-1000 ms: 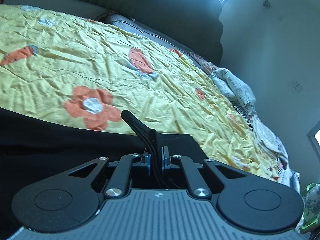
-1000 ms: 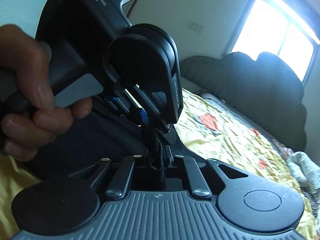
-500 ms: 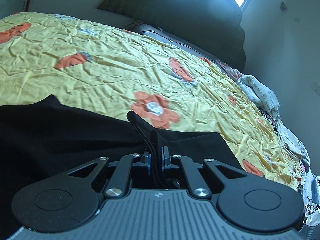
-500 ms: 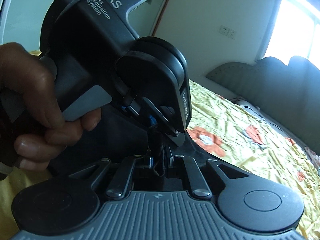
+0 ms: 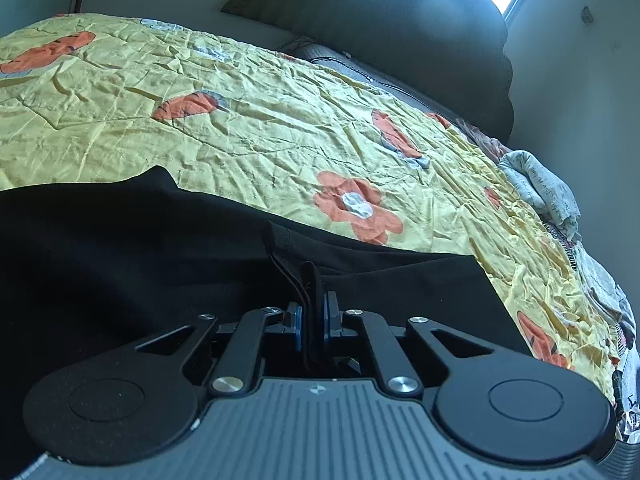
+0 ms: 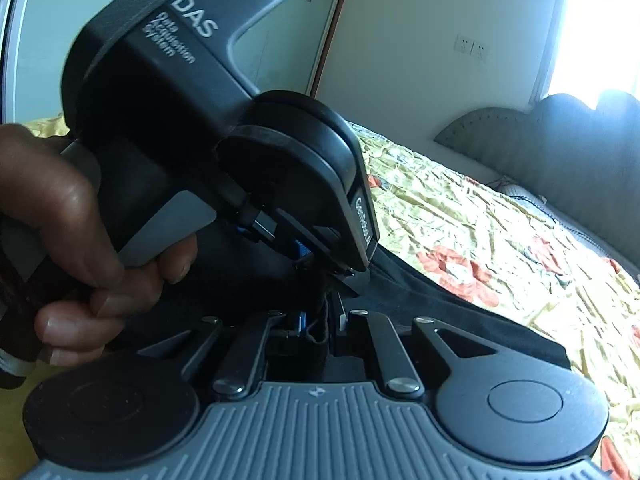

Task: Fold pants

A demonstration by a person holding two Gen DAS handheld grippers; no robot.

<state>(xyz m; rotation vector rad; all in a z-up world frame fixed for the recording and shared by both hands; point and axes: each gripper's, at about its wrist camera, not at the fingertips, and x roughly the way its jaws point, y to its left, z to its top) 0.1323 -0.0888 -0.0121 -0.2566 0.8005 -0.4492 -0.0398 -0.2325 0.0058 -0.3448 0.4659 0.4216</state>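
Black pants (image 5: 120,264) are pinched in both grippers' jaws above the bed (image 5: 240,128), mid-fold; an even lay-down is needed next

The left wrist camera sits low and close behind its own fingers, looking across the bed (image 5: 248,120) toward the headboard (image 5: 400,40). The right wrist camera, equally low, faces the same headboard (image 6: 560,152), but the left gripper (image 6: 320,280) and the hand (image 6: 72,248) holding it fill its near left. Both views share bedspread, headboard and pants (image 5: 120,248).
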